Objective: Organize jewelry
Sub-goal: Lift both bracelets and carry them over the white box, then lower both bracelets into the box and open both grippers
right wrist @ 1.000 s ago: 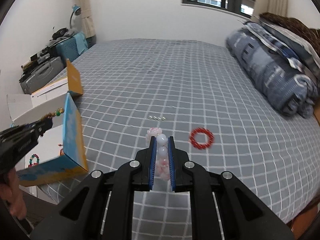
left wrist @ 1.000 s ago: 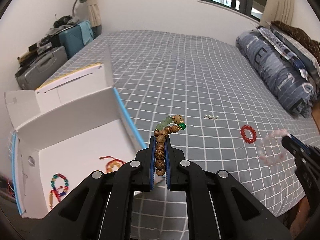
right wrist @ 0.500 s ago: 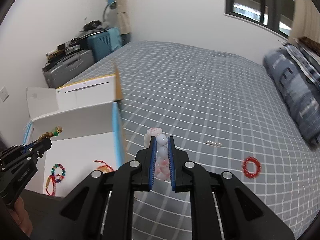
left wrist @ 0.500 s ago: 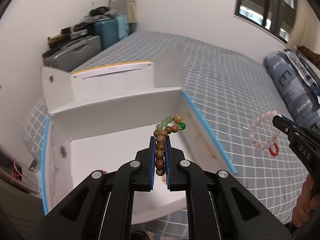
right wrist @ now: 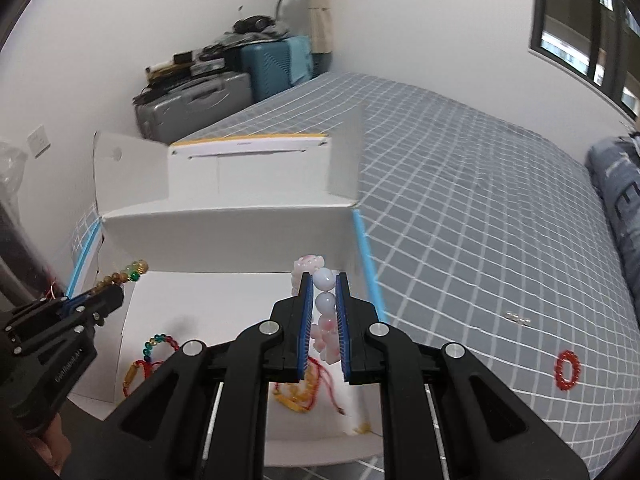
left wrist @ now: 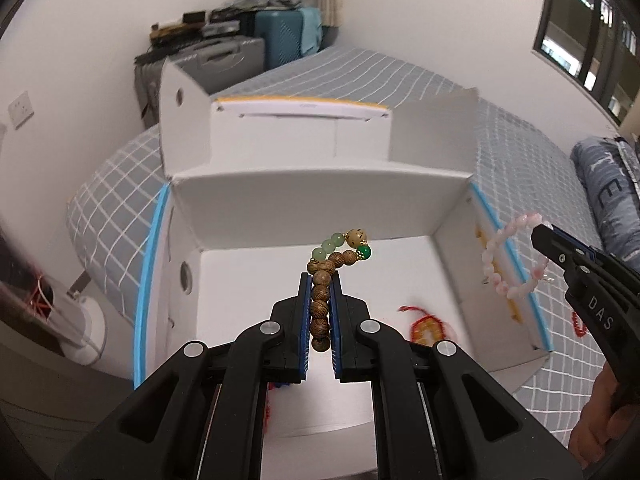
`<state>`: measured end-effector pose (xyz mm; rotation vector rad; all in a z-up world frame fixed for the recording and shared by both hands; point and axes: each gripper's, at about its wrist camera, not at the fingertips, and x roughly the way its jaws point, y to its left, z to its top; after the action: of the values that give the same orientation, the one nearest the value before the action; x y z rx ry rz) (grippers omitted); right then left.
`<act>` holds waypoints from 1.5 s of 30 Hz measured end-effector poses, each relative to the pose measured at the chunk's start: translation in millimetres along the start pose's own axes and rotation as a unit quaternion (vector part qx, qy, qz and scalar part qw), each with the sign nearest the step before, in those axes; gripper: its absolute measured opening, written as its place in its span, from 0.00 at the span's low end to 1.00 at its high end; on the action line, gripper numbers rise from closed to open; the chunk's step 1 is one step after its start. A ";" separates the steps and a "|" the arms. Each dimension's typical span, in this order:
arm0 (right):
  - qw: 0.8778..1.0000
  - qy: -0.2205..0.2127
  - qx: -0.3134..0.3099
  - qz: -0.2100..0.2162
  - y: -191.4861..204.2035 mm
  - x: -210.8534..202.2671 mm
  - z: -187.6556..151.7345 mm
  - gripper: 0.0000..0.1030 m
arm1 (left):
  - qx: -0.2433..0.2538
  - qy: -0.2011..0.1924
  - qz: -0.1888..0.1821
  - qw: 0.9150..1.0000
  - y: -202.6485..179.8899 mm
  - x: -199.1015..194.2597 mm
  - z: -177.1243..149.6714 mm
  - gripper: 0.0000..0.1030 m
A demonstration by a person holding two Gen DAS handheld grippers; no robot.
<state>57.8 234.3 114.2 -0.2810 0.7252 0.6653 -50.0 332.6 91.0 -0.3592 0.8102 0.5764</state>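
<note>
My left gripper [left wrist: 321, 280] is shut on a brown wooden-bead bracelet [left wrist: 340, 258] with green beads at its end, held above the floor of the open white box [left wrist: 320, 208]. My right gripper [right wrist: 323, 280] is shut on a pink-and-white bead bracelet [right wrist: 325, 302], above the box's right side. From the left wrist, that pink bracelet [left wrist: 496, 264] hangs as a loop over the box's right wall. Inside the box lie a multicoloured bead bracelet [right wrist: 158, 344] and a red-and-yellow cord bracelet [right wrist: 296, 396]. A red bead bracelet [right wrist: 567, 370] and a few small pearls [right wrist: 518, 317] lie on the bed.
The box stands at the corner of a bed with a grey checked sheet [right wrist: 480, 200], its lid flaps up at the back. Grey [right wrist: 192, 100] and blue [right wrist: 276, 66] suitcases stand by the wall behind. A folded blue duvet [left wrist: 608, 184] lies at the right.
Both grippers have swung left from over the bed to above the open box, each still holding its bracelet. The red bracelet and pearls lie where they were.
</note>
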 end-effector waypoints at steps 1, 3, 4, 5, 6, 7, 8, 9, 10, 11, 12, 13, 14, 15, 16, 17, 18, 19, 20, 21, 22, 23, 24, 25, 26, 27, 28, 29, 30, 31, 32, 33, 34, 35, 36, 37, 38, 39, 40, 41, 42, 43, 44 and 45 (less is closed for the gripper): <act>1.000 0.003 -0.003 0.002 3.3 3.6 -0.7 0.10 | -0.002 0.005 0.003 1.000 3.3 4.3 -1.2 0.07; 1.000 0.013 -0.011 0.008 12.9 15.6 -0.9 0.10 | -0.006 0.016 0.009 1.000 10.0 14.7 -3.7 0.07; 1.000 0.017 -0.014 0.008 17.0 19.9 -1.1 0.10 | -0.007 0.020 0.011 1.000 13.4 18.9 -4.1 0.07; 1.000 0.021 -0.017 0.009 20.9 25.3 -0.9 0.10 | -0.010 0.025 0.013 1.000 16.7 23.4 -4.5 0.07; 0.999 0.025 -0.020 0.010 23.4 30.0 -1.0 0.10 | -0.012 0.032 0.017 0.999 19.6 29.3 -5.2 0.07; 0.999 0.032 -0.019 0.012 26.0 36.2 -1.6 0.10 | -0.013 0.039 0.019 0.999 21.6 34.7 -5.7 0.07; 0.999 0.037 -0.018 0.014 27.6 40.9 -1.9 0.10 | -0.015 0.044 0.019 0.999 23.3 37.9 -5.9 0.07; 0.999 0.045 -0.016 0.017 28.9 46.9 -2.2 0.10 | -0.017 0.051 0.019 0.998 25.1 42.9 -6.3 0.07; 0.998 0.050 -0.014 0.017 29.5 51.1 -2.9 0.10 | -0.017 0.057 0.020 0.998 26.3 46.3 -6.7 0.07; 0.998 0.055 -0.013 0.017 30.2 55.0 -3.2 0.10 | -0.017 0.064 0.022 0.998 26.8 50.4 -7.2 0.07; 0.998 0.064 -0.012 0.015 31.1 61.2 -4.2 0.10 | -0.018 0.070 0.022 0.997 26.9 53.1 -7.6 0.07; 0.997 0.069 -0.011 0.015 30.8 64.4 -5.1 0.10 | -0.017 0.073 0.023 0.997 26.3 55.1 -7.5 0.07; 0.997 0.074 -0.010 0.014 31.0 67.7 -5.9 0.10 | -0.016 0.077 0.025 0.997 25.1 57.5 -7.9 0.07; 0.997 0.078 -0.010 0.012 31.8 70.9 -6.0 0.10 | -0.014 0.080 0.025 0.996 24.1 58.9 -7.9 0.07; 0.997 0.080 -0.010 0.011 32.3 73.6 -6.9 0.10 | -0.012 0.082 0.026 0.996 23.1 60.2 -8.3 0.07; 0.996 0.084 -0.010 0.010 32.8 75.6 -7.7 0.10 | -0.010 0.084 0.026 0.996 22.0 60.6 -8.0 0.08; 0.996 0.087 -0.010 0.010 32.7 77.3 -8.4 0.10 | -0.010 0.085 0.026 0.996 21.5 61.1 -8.3 0.08; 0.996 0.090 -0.010 0.010 32.5 78.5 -8.7 0.10 | -0.008 0.085 0.027 0.996 21.7 60.9 -8.4 0.08; 0.996 0.092 -0.009 0.011 32.2 79.3 -9.4 0.10 | -0.007 0.085 0.028 0.996 21.8 61.0 -8.5 0.08; 0.996 0.093 -0.010 0.011 31.9 79.5 -10.3 0.10 | -0.005 0.085 0.030 0.996 21.8 60.8 -8.3 0.08; 0.995 0.094 -0.010 0.010 31.8 79.9 -10.7 0.10 | -0.004 0.084 0.034 0.996 22.0 60.5 -8.0 0.07; 0.995 0.095 -0.011 0.010 31.7 79.8 -11.9 0.10 | -0.003 0.083 0.039 0.996 22.1 60.6 -8.0 0.08; 0.995 0.096 -0.012 0.011 31.6 79.9 -12.6 0.10 | -0.002 0.085 0.042 0.995 21.9 61.8 -7.9 0.08; 0.995 0.096 -0.014 0.011 31.5 79.2 -13.6 0.11 | -0.003 0.087 0.042 0.995 20.5 63.9 -7.4 0.08; 0.995 0.096 -0.015 0.010 31.4 78.7 -14.4 0.11 | -0.005 0.089 0.041 0.995 20.3 64.2 -7.1 0.09; 0.995 0.096 -0.015 0.009 31.1 78.1 -14.9 0.11 | -0.004 0.088 0.041 0.995 20.8 65.3 -6.0 0.11; 0.995 0.097 -0.014 0.010 30.5 77.5 -15.3 0.11 | -0.003 0.088 0.041 0.995 20.3 65.1 -5.8 0.11; 0.995 0.096 -0.015 0.010 30.3 76.5 -15.3 0.11 | -0.003 0.086 0.039 0.996 19.8 63.8 -5.4 0.11; 0.996 0.093 -0.014 0.010 29.8 75.2 -15.0 0.11 | -0.004 0.085 0.039 0.996 19.8 62.8 -5.1 0.12; 0.996 0.092 -0.013 0.012 29.5 74.1 -14.3 0.11 | -0.003 0.084 0.040 0.996 19.5 63.8 -3.0 0.18; 0.996 0.091 -0.015 0.013 29.3 72.5 -14.2 0.16 | -0.003 0.080 0.042 0.996 19.5 62.3 -2.4 0.23; 0.996 0.088 -0.015 0.015 29.2 70.3 -13.9 0.20 | -0.005 0.078 0.042 0.996 19.7 61.4 -1.7 0.34; 0.996 0.085 -0.015 0.016 29.3 68.0 -13.3 0.32 | -0.007 0.074 0.043 0.996 20.3 59.6 -0.9 0.40; 0.997 0.078 -0.014 0.019 28.5 64.3 -13.0 0.42 | -0.007 0.070 0.045 0.997 20.5 57.9 0.0 0.41; 0.997 0.074 -0.012 0.020 28.0 61.8 -12.3 0.46 | -0.007 0.066 0.046 0.997 21.3 55.2 0.5 0.47; 0.997 0.068 -0.009 0.019 26.4 58.8 -11.6 0.55 | -0.009 0.062 0.046 0.997 21.6 52.7 0.5 0.58; 0.998 0.065 -0.006 0.017 24.7 56.8 -10.6 0.63 | -0.010 0.053 0.045 0.998 21.9 48.8 1.8 0.62; 0.998 0.061 -0.002 0.015 23.0 54.7 -9.6 0.66 | -0.009 0.048 0.045 0.998 21.6 47.1 2.7 0.67; 0.998 0.055 0.002 0.013 20.7 51.7 -8.4 0.71 | -0.009 0.044 0.046 0.998 21.6 45.0 3.6 0.69; 0.999 0.051 0.005 0.011 19.0 49.7 -7.3 0.76 | -0.011 0.039 0.046 0.998 21.6 42.3 4.6 0.71; 0.999 0.045 0.009 0.007 16.2 46.6 -6.5 0.79 | -0.011 0.034 0.045 0.998 21.3 40.1 5.4 0.76; 0.999 0.040 0.009 0.004 14.7 43.9 -6.4 0.85 | -0.011 0.029 0.045 0.999 20.5 38.0 5.7 0.81; 0.999 0.035 0.010 0.000 13.1 41.7 -5.5 0.87 | -0.009 0.025 0.046 0.999 19.7 35.8 5.8 0.82; 0.999 0.031 0.010 -0.005 11.3 40.0 -4.8 0.88 | -0.007 0.020 0.047 0.999 18.5 34.0 6.1 0.85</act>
<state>70.2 259.2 83.0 -0.2871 0.7887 0.6425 -39.0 361.9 67.4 -0.3474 0.8662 0.6635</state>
